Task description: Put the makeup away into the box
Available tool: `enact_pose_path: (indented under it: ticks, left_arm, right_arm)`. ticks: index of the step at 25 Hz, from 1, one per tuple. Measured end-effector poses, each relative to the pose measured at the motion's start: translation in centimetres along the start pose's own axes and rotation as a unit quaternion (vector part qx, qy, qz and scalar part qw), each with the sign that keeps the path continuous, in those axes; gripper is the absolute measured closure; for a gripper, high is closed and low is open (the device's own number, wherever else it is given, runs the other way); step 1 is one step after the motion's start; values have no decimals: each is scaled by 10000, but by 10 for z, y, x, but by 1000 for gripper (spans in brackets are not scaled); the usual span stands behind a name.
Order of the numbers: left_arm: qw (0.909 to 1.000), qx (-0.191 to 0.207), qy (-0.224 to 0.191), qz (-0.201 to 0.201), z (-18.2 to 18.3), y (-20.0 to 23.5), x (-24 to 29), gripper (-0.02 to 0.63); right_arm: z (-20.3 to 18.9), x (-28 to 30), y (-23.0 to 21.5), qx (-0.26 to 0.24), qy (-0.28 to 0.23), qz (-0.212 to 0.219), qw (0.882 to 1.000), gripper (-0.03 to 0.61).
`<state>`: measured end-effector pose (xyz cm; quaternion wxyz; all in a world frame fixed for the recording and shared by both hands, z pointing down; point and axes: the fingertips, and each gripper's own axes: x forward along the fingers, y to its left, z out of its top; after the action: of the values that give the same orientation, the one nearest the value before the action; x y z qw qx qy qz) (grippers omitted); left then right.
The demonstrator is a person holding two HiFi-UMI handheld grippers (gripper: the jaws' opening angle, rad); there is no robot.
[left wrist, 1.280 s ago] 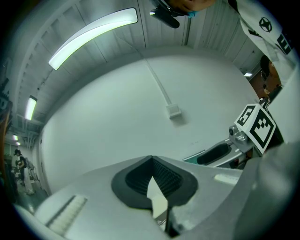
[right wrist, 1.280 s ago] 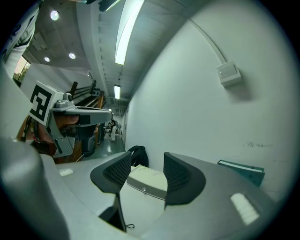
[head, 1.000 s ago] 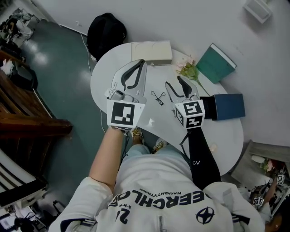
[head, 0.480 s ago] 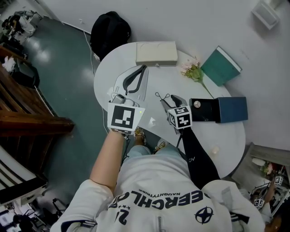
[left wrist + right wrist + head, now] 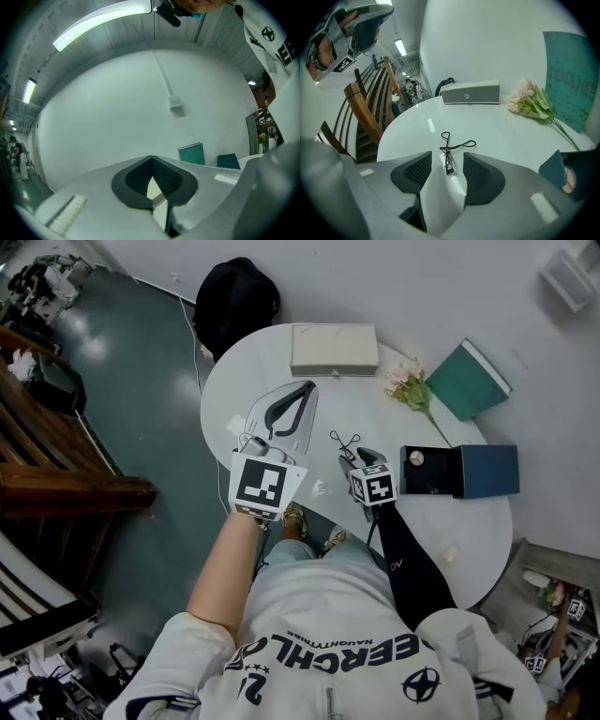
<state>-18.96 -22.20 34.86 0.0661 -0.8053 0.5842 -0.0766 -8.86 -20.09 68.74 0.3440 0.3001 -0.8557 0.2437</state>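
Eyelash curler (image 5: pixel 345 442) lies at mid-frame on the white table (image 5: pixel 375 409), left of the open blue box (image 5: pixel 487 470). The right gripper (image 5: pixel 361 459) has dropped towards it, jaws apart and framing its near end without pinching. The left gripper (image 5: pixel 307 388), upper left, is closed and empty. A grasp looks next

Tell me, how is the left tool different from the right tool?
The left tool has its jaws together, but the right tool has its jaws apart. The left tool points level at the wall, while the right tool tilts down toward the eyelash curler lying on the table. Both tools hold nothing.
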Motion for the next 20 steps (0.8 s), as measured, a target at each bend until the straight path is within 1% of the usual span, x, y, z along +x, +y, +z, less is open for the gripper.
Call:
enact_pose_path:
  ticks: [4, 5, 6, 7, 8, 11, 14, 16, 20]
  left_arm:
    - [10000, -41, 41, -52, -5, 0, 2, 607]
    - [10000, -36, 49, -65, -6, -1, 3, 607]
    - [10000, -34, 55, -72, -6, -1, 4, 607]
    - [10000, -31, 60, -71, -7, -1, 5, 607]
    - [10000, -28, 63, -64, -7, -1, 5, 607]
    - [10000, -26, 54, -44, -6, 2, 5, 607]
    - [10000, -25, 34, -19, -4, 3, 2, 607]
    - [10000, -20, 10, 4, -2, 3, 3, 607]
    - [10000, -2, -52, 51, 3, 2, 1, 607]
  right_arm:
    - [-3, 5, -1, 72, 38, 0, 10000, 348]
    - [-4, 5, -2, 64, 24, -18, 10000, 367]
    - [-4, 4, -3, 59, 3, -20, 10000, 390]
    - [-4, 4, -3, 53, -8, -4, 10000, 488]
    - [-5, 4, -4, 34, -4, 16, 10000, 518]
    - [-6, 0, -4, -49, 30, 24, 10000, 520]
    - [1, -8, -3, -153, -82, 3, 9998, 520]
    - [15, -17, -3, -274, -280, -22, 9992, 520]
    - [58, -44, -4, -499, -875, -108, 9949, 520]
